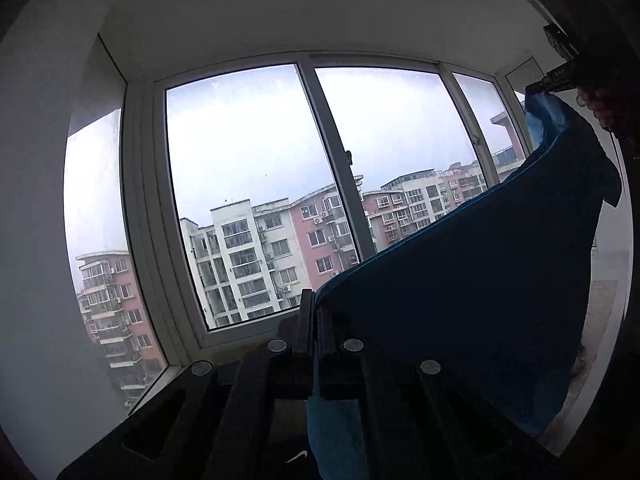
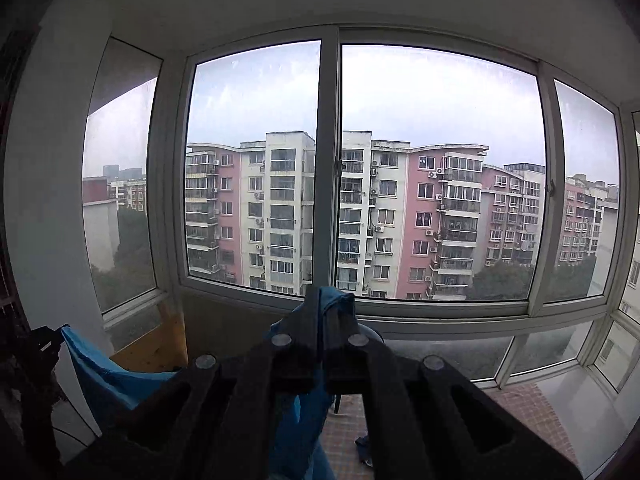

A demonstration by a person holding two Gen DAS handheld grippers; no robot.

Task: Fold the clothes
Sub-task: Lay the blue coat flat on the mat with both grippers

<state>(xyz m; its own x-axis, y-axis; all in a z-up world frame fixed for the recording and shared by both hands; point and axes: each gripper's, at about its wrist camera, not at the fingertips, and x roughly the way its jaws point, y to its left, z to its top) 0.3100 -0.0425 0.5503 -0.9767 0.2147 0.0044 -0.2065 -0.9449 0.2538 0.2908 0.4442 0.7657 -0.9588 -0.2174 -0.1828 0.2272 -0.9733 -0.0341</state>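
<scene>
Both grippers, left gripper [image 1: 314,308] and right gripper [image 2: 320,300], clamp blue garment [image 1: 480,264] corners, fingers fully closed; held up near window [image 2: 332,160], folding not started.

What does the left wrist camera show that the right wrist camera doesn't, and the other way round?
Only the left wrist view shows the blue garment spread wide, stretching up to the right gripper. Only the right wrist view shows the tiled floor and a wooden surface by the window. Both show each gripper shut on the cloth, the left gripper included, and the window facing apartment blocks.
</scene>
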